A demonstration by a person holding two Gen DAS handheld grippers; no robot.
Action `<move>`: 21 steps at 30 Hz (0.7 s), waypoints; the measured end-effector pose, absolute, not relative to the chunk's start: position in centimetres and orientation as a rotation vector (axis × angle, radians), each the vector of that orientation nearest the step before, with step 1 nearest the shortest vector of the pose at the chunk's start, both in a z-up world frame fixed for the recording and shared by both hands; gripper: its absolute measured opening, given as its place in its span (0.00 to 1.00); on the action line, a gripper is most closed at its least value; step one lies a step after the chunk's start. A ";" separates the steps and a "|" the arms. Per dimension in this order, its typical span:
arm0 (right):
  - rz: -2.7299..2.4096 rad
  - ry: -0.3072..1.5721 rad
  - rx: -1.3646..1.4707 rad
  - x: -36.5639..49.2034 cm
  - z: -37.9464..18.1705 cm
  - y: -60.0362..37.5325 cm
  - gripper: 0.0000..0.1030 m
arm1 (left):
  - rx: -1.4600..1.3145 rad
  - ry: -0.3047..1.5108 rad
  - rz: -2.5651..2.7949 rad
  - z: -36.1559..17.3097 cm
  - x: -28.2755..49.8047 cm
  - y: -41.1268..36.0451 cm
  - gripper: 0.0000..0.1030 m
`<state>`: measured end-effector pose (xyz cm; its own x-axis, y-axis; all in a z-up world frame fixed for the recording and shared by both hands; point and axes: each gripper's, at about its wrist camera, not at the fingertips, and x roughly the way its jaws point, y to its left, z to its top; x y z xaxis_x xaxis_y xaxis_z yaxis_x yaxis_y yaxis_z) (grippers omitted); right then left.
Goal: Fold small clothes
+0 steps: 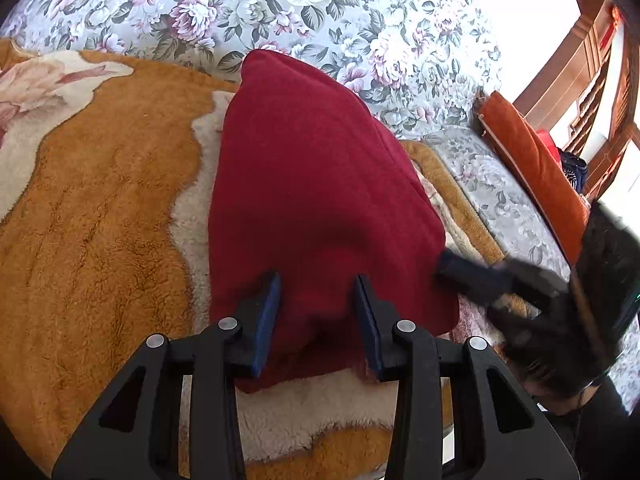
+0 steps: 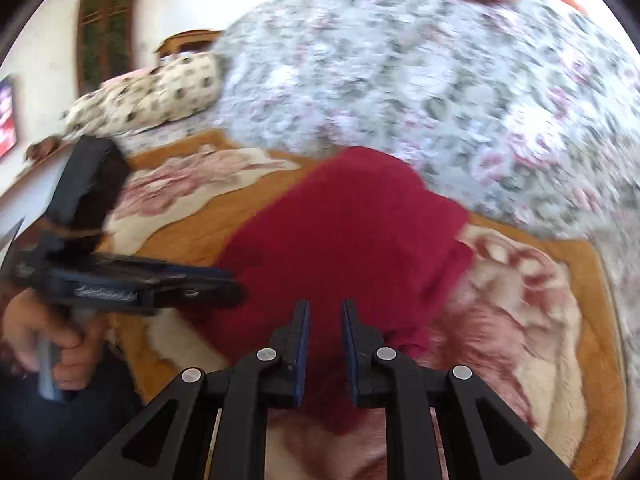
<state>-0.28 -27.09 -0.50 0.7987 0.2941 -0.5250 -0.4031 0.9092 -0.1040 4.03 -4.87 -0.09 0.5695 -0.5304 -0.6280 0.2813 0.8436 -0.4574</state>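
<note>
Covering most of both views is a bed: a grey floral quilt (image 1: pixel 360 12) lies behind, and in front of it a plush orange and cream blanket (image 1: pixel 92 208) with a rose pattern. On that blanket lies the task's thing, a dark red fleece garment (image 1: pixel 316 200), spread fairly flat, narrowing away from the cameras to a rounded point by the quilt.

It looks soft, thick and light, likely to droop and cling to the plush pile rather than slide, so edges and corners are probably the best places to pinch.

An orange cushion (image 1: pixel 536 168) sits at the bed's far side.

Nearest, the left gripper (image 1: pixel 316 312) hovers over the garment's near hem, fingers spread apart, holding nothing. The right gripper (image 2: pixel 325 340), blurred, has its fingers parted too, above the cloth.
</note>
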 end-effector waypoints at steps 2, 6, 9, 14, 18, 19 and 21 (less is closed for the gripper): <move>0.341 0.656 -0.284 1.1 -2.8 -26.4 0.14 | -0.318 0.834 -0.490 0.1 3.9 -5.0 0.34; 0.346 0.625 -0.200 0.9 -1.5 -27.3 0.14 | -0.343 0.826 -0.491 0.3 3.8 -4.8 0.37; 0.287 0.455 -0.116 0.2 1.9 -27.9 0.14 | -0.356 0.828 -0.494 0.3 3.9 -4.6 0.37; 0.168 0.381 -0.051 3.7 3.9 -27.9 0.15 | -0.360 0.829 -0.501 0.2 4.0 -4.5 0.37; 0.130 0.601 -0.053 9.0 0.2 -28.1 0.15 | -0.377 0.794 -0.517 0.6 3.6 -4.1 0.37; 0.127 0.591 -0.062 9.0 -0.1 -28.3 0.15 | -0.372 0.764 -0.517 1.2 3.3 -3.9 0.37; 0.134 0.579 -0.044 9.0 -0.2 -28.6 0.15 | -0.330 0.696 -0.523 3.1 3.5 -4.1 0.37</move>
